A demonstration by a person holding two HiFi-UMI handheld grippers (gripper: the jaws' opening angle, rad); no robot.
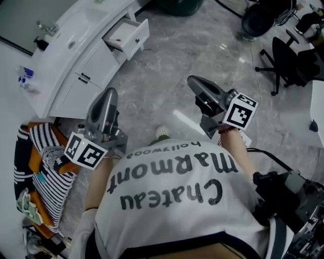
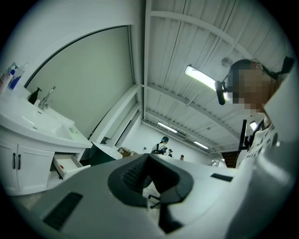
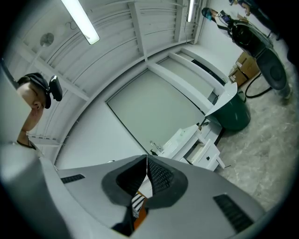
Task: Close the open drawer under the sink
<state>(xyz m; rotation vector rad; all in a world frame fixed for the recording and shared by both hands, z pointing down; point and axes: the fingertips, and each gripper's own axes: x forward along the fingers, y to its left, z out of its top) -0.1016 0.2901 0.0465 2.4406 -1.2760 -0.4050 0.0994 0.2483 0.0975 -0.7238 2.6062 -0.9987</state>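
Observation:
The white sink cabinet (image 1: 76, 60) stands at the upper left of the head view. Its top drawer (image 1: 129, 35) is pulled out, with a small red thing inside. My left gripper (image 1: 108, 95) is shut and empty, well short of the cabinet, pointing toward it above the marble floor. My right gripper (image 1: 196, 83) is also shut and empty, out to the right of the drawer. The left gripper view has the open drawer (image 2: 68, 164) low at the left, beyond the shut jaws of the left gripper (image 2: 148, 158). The right gripper view has the drawer (image 3: 208, 152) far off to the right of the right gripper (image 3: 147, 161).
A faucet (image 1: 47, 27) and bottles (image 1: 26, 80) sit on the sink top. An orange basket with striped cloth (image 1: 46, 161) lies at my left. Black office chairs (image 1: 284, 55) stand at the far right, a dark green bin (image 1: 177, 5) beyond the drawer. Camera gear (image 1: 289, 198) hangs at my right hip.

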